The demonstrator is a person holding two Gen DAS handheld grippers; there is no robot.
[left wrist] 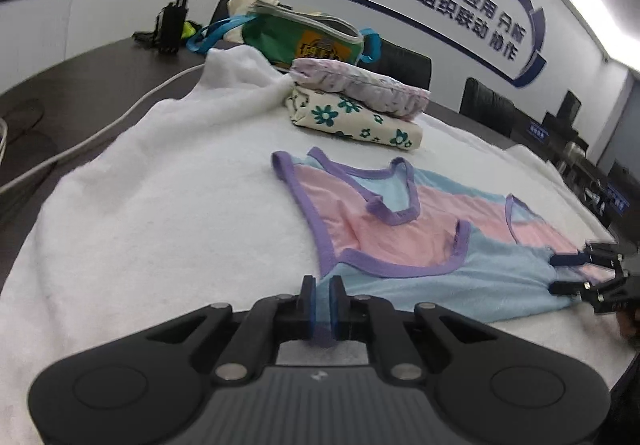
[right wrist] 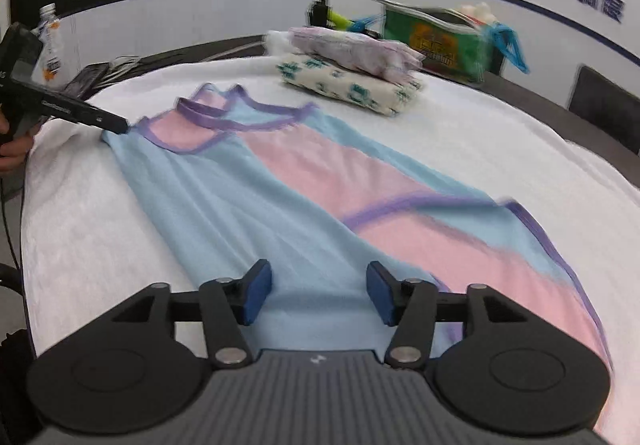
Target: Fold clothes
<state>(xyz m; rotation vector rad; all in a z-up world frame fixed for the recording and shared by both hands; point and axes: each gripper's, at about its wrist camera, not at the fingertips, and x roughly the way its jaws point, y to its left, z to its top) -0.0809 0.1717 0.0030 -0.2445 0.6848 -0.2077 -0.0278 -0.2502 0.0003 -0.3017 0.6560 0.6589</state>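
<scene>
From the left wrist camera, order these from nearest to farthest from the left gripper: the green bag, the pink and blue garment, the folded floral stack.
1. Pink and blue garment: pinched at its near edge in the left gripper.
2. Folded floral stack: beyond the garment, mid-table.
3. Green bag: behind the stack, near the wall.

We see a green bag (left wrist: 280,41) with blue handles at the back of the dark worktop (left wrist: 100,85). A white cable (left wrist: 120,121) runs across the worktop. A clear bottle (right wrist: 50,45) stands far off. Black chairs (left wrist: 486,105) wait by the wall, and its blue writing (left wrist: 472,11) is too blurry to read.
</scene>
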